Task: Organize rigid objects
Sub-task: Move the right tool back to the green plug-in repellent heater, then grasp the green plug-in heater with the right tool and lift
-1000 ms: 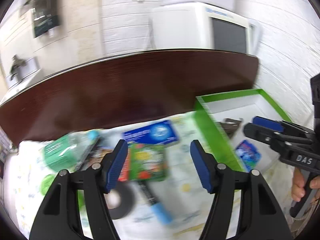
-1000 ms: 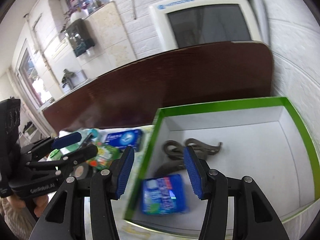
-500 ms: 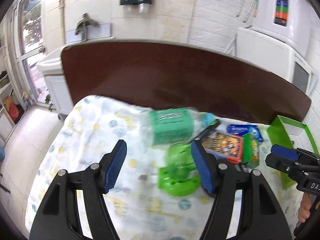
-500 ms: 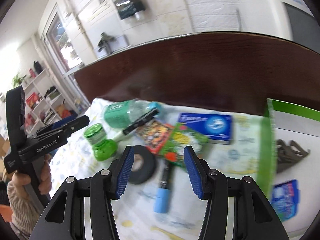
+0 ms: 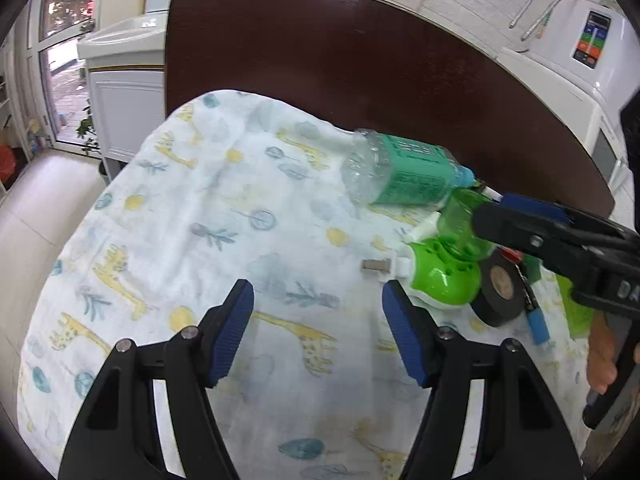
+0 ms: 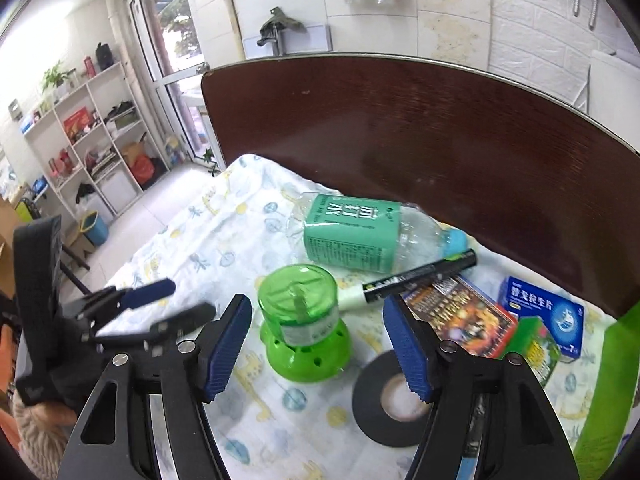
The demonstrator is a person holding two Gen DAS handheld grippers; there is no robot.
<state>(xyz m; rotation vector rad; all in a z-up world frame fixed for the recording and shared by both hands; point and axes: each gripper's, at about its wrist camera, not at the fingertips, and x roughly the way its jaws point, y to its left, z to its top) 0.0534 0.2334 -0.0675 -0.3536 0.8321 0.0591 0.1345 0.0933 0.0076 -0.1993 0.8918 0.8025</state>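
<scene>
A dark brown wooden board [image 6: 440,136] stands upright behind a white cloth printed with yellow giraffes and blue leaves [image 5: 180,240], and every loose thing lies on that cloth in front of the board. Taking the green plastic plug-in mosquito repeller with its clear green bottle [image 6: 298,322] as the landmark: a clear plastic water bottle with a green label and light blue cap [image 6: 360,238] lies on its side just behind it, close to the board. A black-and-white marker pen [image 6: 416,276] lies slanted between the bottle and the repeller, its white end just beside the repeller. To the repeller's right sits a flat colourful printed box [image 6: 460,314], then a blue medicine box [image 6: 544,312] nearer the board, with a green printed packet [image 6: 540,350] touching both. A roll of black tape [image 6: 394,398] lies flat in front and to the right of the repeller. A bright green box wall [image 6: 608,380] shows at the far right edge.

The right gripper [image 6: 318,348] hangs over the repeller, jaws spread wide with nothing between them. The left gripper [image 5: 318,334] hangs over bare cloth to the repeller's left, jaws likewise spread wide and holding nothing. A small grey metal prong [image 5: 376,266] juts from the repeller's white plug.
</scene>
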